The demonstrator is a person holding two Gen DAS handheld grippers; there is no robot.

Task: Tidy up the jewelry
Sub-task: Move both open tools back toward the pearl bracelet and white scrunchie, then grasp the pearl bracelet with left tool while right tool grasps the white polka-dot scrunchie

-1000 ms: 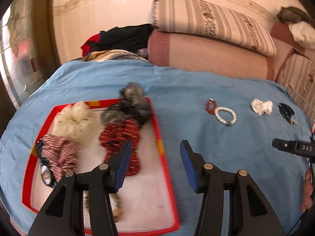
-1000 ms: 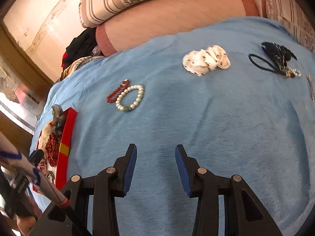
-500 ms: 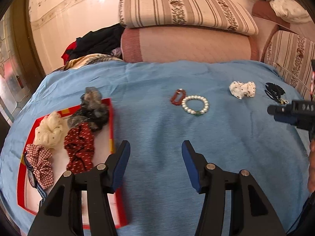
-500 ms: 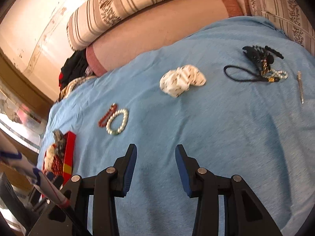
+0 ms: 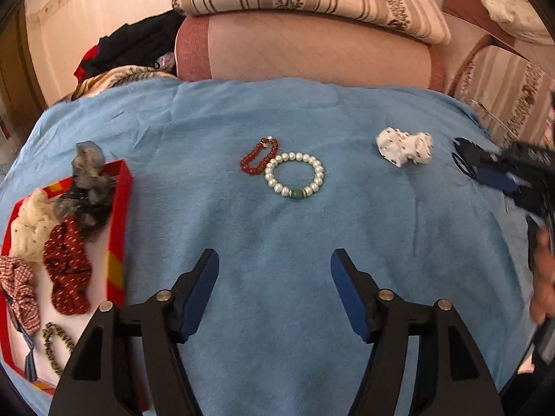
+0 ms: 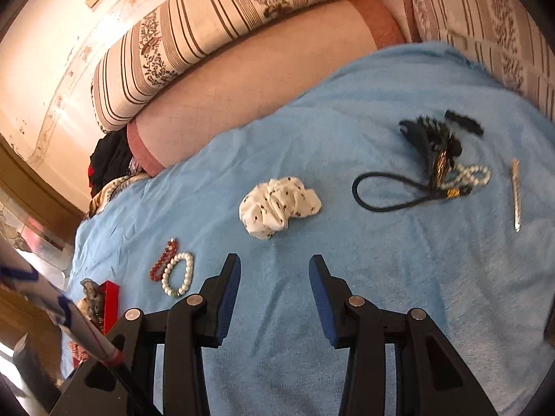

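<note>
Several scrunchies (image 5: 66,260) fill the red tray (image 5: 119,222), two bracelets (image 5: 295,176) lie touching on the blanket (image 5: 277,235), and both grippers, left (image 5: 274,291) just widening and right (image 6: 274,289), hover empty, jaws apart.

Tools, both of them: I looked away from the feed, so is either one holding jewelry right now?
Left tool: open, has just been opening wider, nothing between its jaws.
Right tool: open, holding nothing.

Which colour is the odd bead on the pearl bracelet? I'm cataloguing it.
Green, on the pearl bracelet; clearest in the left wrist view.
</note>
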